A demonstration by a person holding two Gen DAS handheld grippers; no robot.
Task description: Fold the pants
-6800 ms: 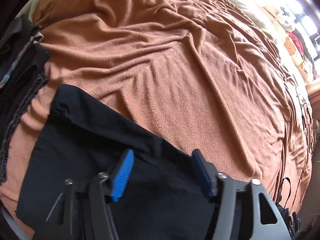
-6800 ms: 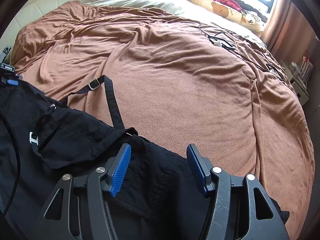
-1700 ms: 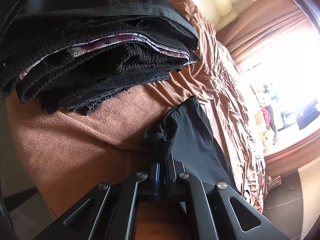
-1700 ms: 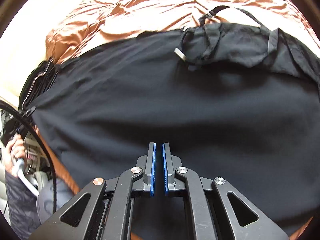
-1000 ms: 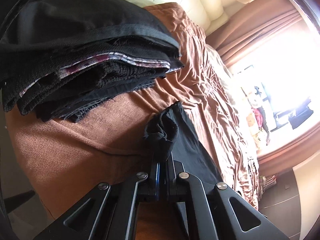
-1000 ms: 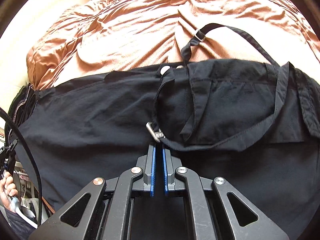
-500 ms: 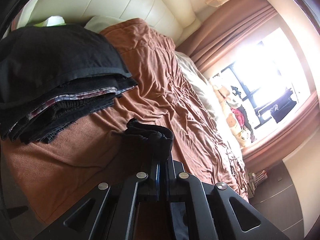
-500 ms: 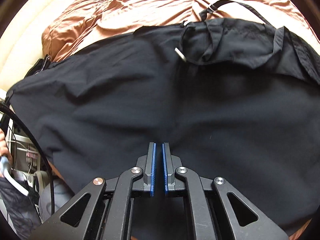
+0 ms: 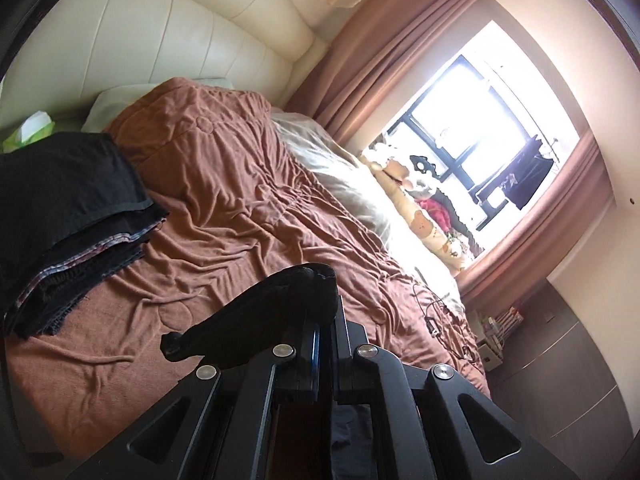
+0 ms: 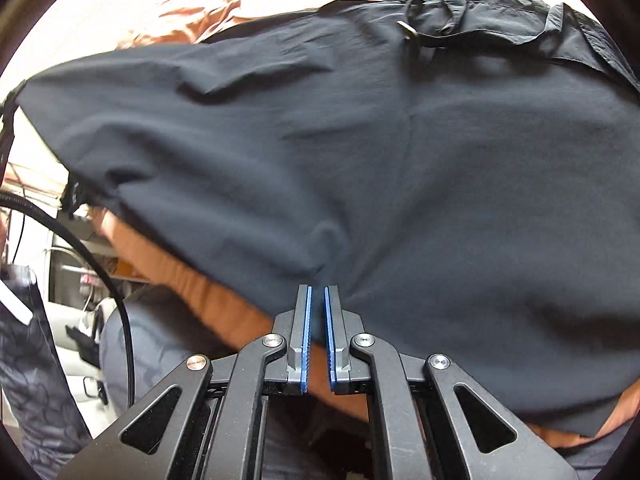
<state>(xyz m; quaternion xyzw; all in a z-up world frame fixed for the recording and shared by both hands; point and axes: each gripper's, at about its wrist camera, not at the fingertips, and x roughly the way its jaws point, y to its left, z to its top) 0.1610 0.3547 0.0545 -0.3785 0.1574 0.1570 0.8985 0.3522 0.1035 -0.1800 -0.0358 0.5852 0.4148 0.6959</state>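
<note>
The black pants (image 10: 360, 152) hang spread wide in the right wrist view, lifted off the brown bedspread (image 10: 224, 4), with a strap and metal buckle (image 10: 406, 30) near their top. My right gripper (image 10: 317, 292) is shut on the pants' near edge. In the left wrist view my left gripper (image 9: 325, 320) is shut on a bunched black end of the pants (image 9: 280, 312), held up above the bedspread (image 9: 224, 216).
A stack of folded dark clothes (image 9: 60, 216) lies at the left on the bed. Cream headboard (image 9: 160, 40), pillows and soft toys (image 9: 424, 208) sit by the window. Cables (image 9: 436, 312) lie on the bed's far side. A black cable (image 10: 104, 280) hangs at left.
Both grippers have risen with the pants. The left view has tipped up toward the window; the pants' lower edge has come off the bed in the right view.
</note>
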